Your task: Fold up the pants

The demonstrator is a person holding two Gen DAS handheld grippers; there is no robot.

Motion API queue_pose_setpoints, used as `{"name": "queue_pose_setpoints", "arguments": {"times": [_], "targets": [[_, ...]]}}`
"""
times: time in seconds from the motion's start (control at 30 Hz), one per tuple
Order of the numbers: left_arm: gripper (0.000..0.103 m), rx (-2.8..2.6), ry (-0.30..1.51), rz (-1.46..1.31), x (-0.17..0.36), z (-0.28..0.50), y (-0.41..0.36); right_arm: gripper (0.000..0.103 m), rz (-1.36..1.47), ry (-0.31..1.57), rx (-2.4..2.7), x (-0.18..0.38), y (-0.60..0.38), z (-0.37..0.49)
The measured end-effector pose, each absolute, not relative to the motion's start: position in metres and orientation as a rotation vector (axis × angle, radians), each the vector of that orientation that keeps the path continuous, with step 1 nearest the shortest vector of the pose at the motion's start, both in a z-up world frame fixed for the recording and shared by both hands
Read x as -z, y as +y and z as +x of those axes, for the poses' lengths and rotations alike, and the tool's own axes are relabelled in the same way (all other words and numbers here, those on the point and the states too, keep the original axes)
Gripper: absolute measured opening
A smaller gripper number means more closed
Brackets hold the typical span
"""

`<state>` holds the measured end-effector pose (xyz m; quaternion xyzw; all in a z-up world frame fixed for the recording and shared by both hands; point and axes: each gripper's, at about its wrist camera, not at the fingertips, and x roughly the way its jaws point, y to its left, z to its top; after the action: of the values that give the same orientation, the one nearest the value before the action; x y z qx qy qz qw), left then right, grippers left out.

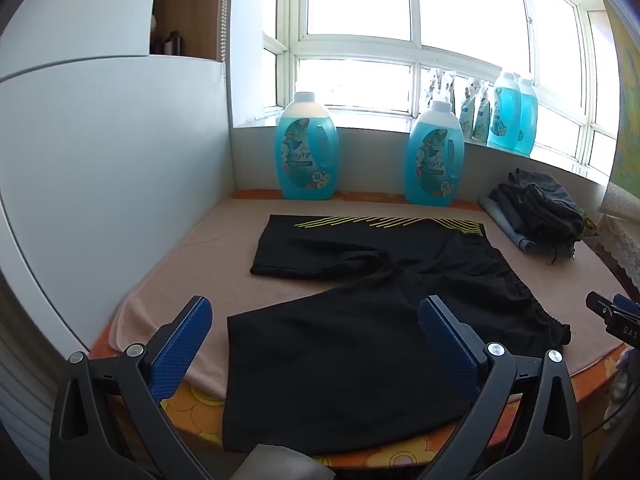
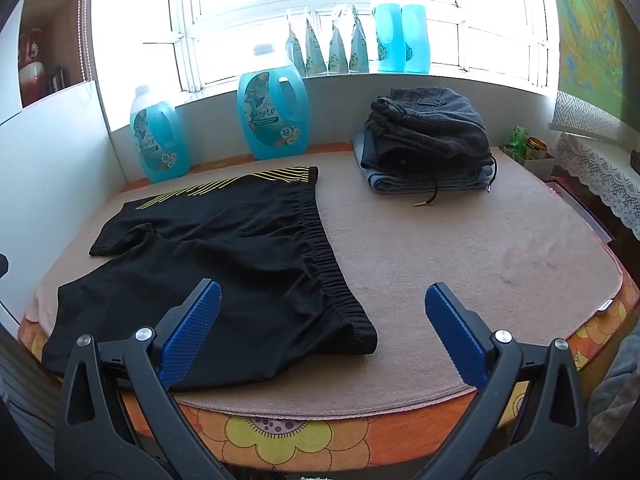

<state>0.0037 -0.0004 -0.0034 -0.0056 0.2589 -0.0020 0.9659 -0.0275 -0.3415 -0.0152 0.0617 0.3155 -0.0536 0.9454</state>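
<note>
Black shorts (image 1: 360, 320) with yellow stripes lie spread flat on a pink blanket (image 1: 192, 264); the near leg hangs over the front edge. They also show in the right wrist view (image 2: 224, 264), waistband to the right. My left gripper (image 1: 316, 316) is open and empty, hovering above the near leg. My right gripper (image 2: 324, 300) is open and empty, above the near waistband corner. The right gripper's tip shows at the right edge of the left wrist view (image 1: 612, 312).
A stack of folded dark clothes (image 2: 428, 144) sits at the back right. Blue detergent bottles (image 2: 272, 116) stand along the back wall and on the windowsill (image 2: 400, 40). A white panel (image 1: 100, 168) borders the left side. Small containers (image 2: 528, 148) stand at the far right.
</note>
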Motion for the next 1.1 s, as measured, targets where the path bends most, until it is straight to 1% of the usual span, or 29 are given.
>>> {"name": "queue_pose_setpoints", "arguments": {"times": [1.1], "targets": [[0.103,0.006,0.525,-0.015,0.0034,0.0042,0.0000,0.103,0.121,0.646,0.108,0.0172,-0.3418,-0.0253]]}}
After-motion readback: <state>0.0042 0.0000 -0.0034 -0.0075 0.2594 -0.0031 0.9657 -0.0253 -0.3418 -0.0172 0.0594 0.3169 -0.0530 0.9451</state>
